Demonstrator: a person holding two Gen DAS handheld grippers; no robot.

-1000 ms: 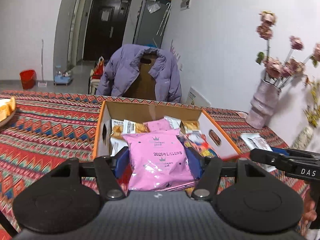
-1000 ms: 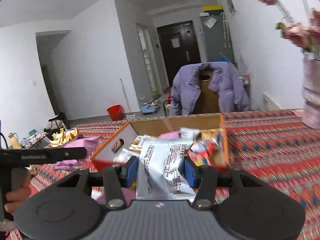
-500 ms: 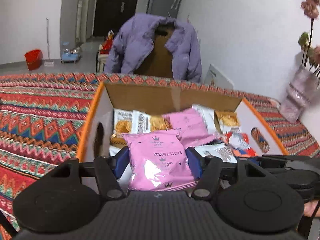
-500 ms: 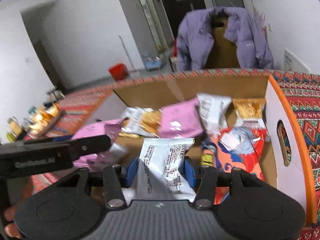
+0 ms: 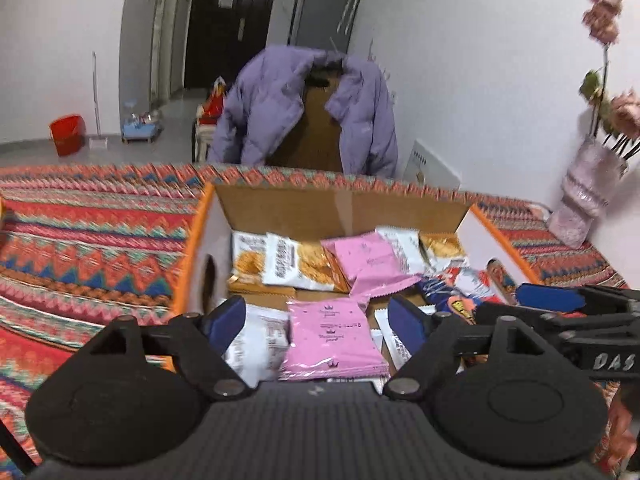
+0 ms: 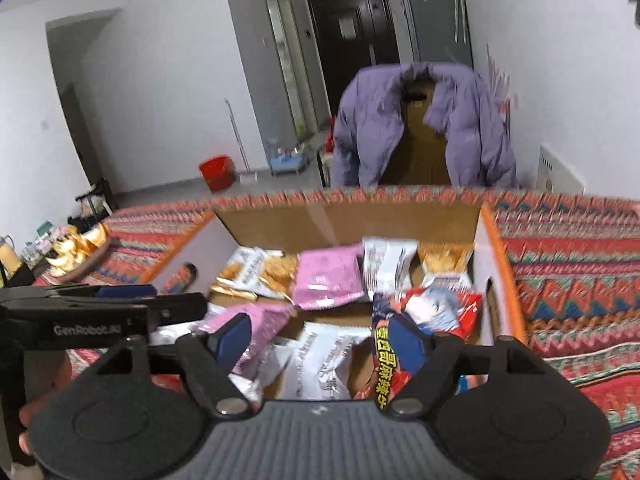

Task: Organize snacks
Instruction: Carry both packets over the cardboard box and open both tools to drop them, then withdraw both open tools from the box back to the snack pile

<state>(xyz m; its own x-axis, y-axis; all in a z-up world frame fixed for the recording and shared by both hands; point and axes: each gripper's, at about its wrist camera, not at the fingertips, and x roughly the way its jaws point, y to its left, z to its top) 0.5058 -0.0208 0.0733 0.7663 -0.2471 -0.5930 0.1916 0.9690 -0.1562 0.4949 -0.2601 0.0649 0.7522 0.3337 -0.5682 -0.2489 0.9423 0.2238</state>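
Both grippers have advanced over the orange-edged cardboard box (image 5: 496,240), jaws opening, releasing the flat pink foil packet (image 5: 332,340) and white printed packet (image 6: 324,364) lying between them inside; withdrawal for further snacks should follow.

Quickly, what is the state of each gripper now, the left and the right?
Left gripper: jaws opening, pink snack pack lies loose between them.
Right gripper: jaws opening, white snack pack released between them.

An open orange-edged cardboard box (image 5: 404,210) sits on the zigzag-patterned woven tablecloth (image 5: 92,240), snack packets piled inside; behind it, a purple puffer jacket (image 5: 280,108) over a chair.
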